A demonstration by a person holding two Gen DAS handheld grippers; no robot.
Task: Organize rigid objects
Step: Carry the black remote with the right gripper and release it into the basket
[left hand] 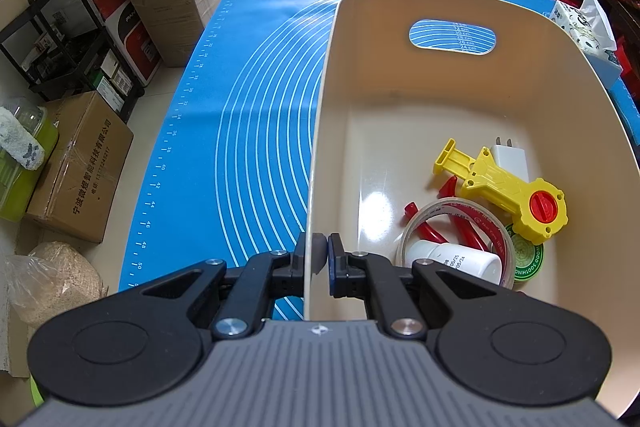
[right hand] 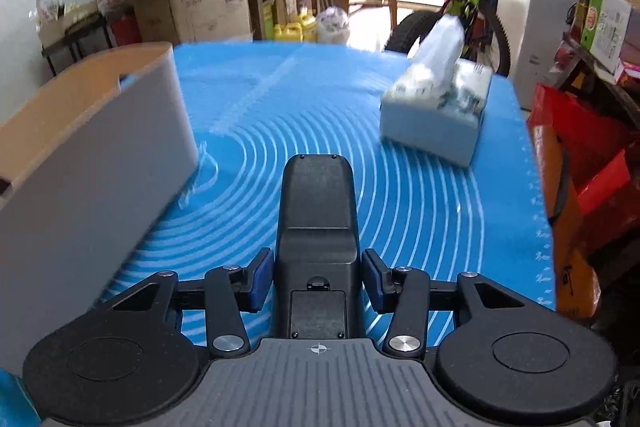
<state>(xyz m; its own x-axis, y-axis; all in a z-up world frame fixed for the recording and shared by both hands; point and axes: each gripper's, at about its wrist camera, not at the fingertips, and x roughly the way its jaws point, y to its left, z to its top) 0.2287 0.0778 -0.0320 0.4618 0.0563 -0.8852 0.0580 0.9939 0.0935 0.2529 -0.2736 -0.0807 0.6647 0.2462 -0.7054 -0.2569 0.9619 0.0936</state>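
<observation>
Between the right gripper (right hand: 318, 281) pads sits a black remote (right hand: 316, 227), grasped, long axis pointing forward; the bin (right hand: 96, 131) lies left, where the left gripper (left hand: 318, 253) clenches its rim.

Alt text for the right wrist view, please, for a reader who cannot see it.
The right gripper holds a black remote-like device back side up between its blue pads above a blue mat. The bin stands at left, a tissue pack at upper right.

Left wrist view close above bin (left hand: 320, 147), right wrist view low over mat (right hand: 400, 187), sharing both
</observation>
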